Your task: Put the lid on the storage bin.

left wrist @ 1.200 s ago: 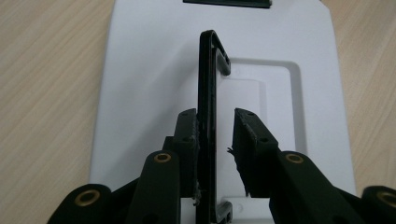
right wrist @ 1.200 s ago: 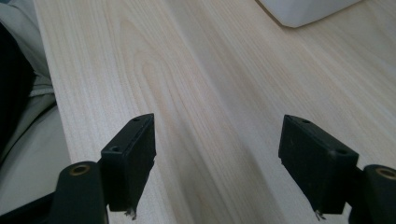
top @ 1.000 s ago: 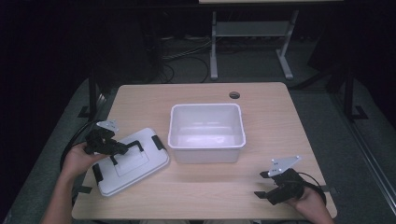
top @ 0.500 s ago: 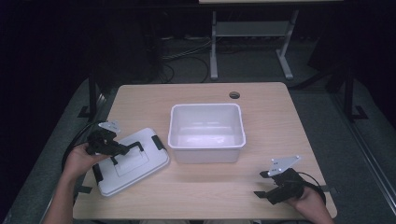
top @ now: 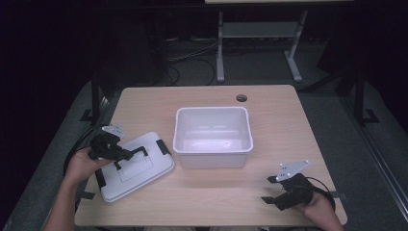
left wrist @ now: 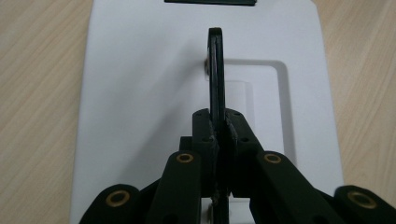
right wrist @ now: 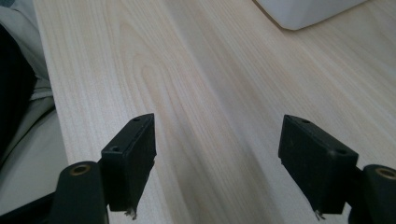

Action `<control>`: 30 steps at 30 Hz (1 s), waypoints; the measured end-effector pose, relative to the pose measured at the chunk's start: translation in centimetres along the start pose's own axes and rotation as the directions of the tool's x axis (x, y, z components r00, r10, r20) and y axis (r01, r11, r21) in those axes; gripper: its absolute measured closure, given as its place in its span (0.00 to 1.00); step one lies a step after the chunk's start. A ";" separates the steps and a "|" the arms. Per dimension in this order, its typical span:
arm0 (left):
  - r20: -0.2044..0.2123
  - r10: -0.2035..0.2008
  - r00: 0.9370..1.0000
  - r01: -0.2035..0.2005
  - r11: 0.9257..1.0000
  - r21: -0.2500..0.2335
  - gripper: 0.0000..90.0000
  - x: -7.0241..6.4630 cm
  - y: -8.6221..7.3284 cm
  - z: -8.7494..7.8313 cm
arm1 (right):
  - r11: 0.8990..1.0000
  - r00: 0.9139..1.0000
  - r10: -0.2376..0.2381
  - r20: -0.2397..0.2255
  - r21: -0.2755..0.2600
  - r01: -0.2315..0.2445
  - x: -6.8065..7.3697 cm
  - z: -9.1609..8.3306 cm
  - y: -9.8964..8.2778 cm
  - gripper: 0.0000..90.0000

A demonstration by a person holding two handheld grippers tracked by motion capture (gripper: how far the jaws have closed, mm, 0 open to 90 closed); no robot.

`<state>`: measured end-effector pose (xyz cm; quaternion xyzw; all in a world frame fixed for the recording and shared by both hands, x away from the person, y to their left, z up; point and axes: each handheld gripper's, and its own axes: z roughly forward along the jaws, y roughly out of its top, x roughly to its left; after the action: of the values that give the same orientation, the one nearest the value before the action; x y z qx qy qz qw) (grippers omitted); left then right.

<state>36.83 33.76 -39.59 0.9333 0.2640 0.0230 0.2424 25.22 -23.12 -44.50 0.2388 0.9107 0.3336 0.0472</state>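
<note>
Clamped tight, the left gripper [top: 126, 155] has its two black jaws pressed together on the thin black handle [left wrist: 216, 70] of the white lid [top: 136, 166]; its jaws have just been closing, with that handle between them. In the left gripper view the handle stands up on edge from the shallow recess in the middle of the lid, running straight away from the pinching jaws. The lid lies flat on the wooden table [top: 207, 202], at its near left part, turned at a slant to the table's edges, with black latches [top: 162, 147] at its short ends. Just beside it, toward the table's middle, stands the white tub [top: 212, 137], open at the top and apart from the lid by a narrow strip of wood. Well apart from both, at the near right corner, the right gripper [top: 270, 188] rests low over the bare tabletop in the person's hand, its jaws spread wide with only wood grain between them. A round hole [top: 241, 98] sits in the table's far side.
</note>
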 end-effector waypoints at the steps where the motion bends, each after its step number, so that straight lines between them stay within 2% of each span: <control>1: -0.002 0.003 1.000 -0.003 1.000 0.002 0.93 0.0 0.0 0.0 | 1.000 1.000 0.003 -0.002 -0.001 -0.003 0.0 0.0 0.0 0.30; 10: -0.014 0.013 1.000 -0.014 1.000 -0.003 0.94 -0.1 0.1 -0.8 | 1.000 1.000 0.014 0.000 -0.021 -0.014 0.0 -0.2 0.0 0.30; 14: -0.027 0.022 0.999 -0.023 1.000 -0.007 0.94 -0.3 0.3 -1.5 | 1.000 1.000 0.013 0.016 -0.027 -0.013 0.0 -0.2 -0.1 0.30; 21: -0.037 0.043 0.998 -0.044 0.999 -0.027 0.94 -0.9 0.4 -3.4 | 0.999 1.000 0.022 0.015 -0.034 -0.021 0.0 -0.3 -0.1 0.30; 30: -0.016 0.049 0.999 -0.050 0.998 -0.047 0.94 -1.3 0.2 -5.3 | 0.999 1.000 0.024 0.017 -0.043 -0.024 0.0 -0.2 0.1 0.29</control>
<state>34.94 35.32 -34.71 0.9334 0.2418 0.0420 0.2617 25.15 -23.16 -44.32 0.2516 0.9000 0.3515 0.0563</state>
